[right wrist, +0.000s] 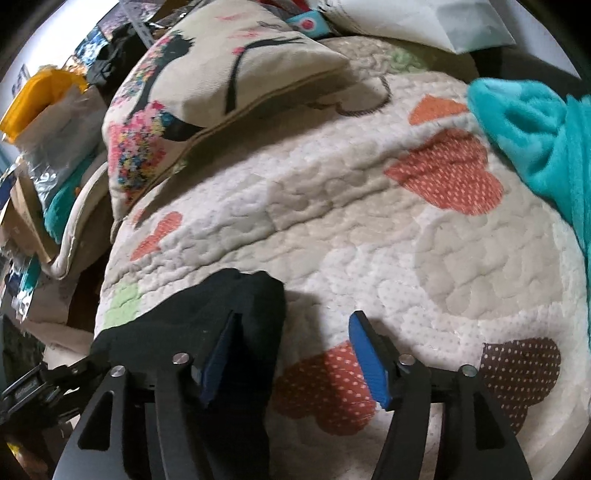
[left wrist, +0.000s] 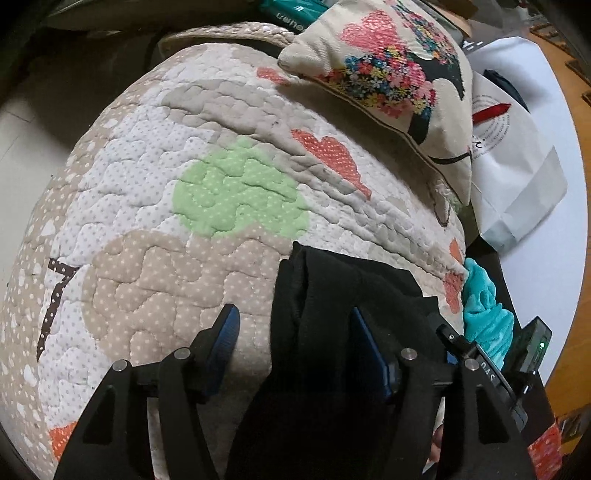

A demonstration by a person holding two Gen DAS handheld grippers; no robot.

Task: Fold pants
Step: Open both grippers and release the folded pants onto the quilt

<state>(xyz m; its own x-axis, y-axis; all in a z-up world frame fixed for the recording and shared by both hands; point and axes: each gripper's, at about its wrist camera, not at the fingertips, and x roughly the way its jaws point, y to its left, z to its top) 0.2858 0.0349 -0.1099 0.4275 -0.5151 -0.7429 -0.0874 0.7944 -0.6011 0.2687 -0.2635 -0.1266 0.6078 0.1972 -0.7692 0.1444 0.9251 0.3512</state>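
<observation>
R hand-held gripper spread wide; black pants draped over L finger, on quilt.

Teal package, behind the cushion: white lettering, illegible.
White bag, beside the cushion: ringed print, unreadable.
Black device, near the cushion's far side: "DAS".

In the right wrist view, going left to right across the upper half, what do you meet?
Yellow bag → floral cushion → orange dotted heart patch on the quilt → teal fleece.
</observation>
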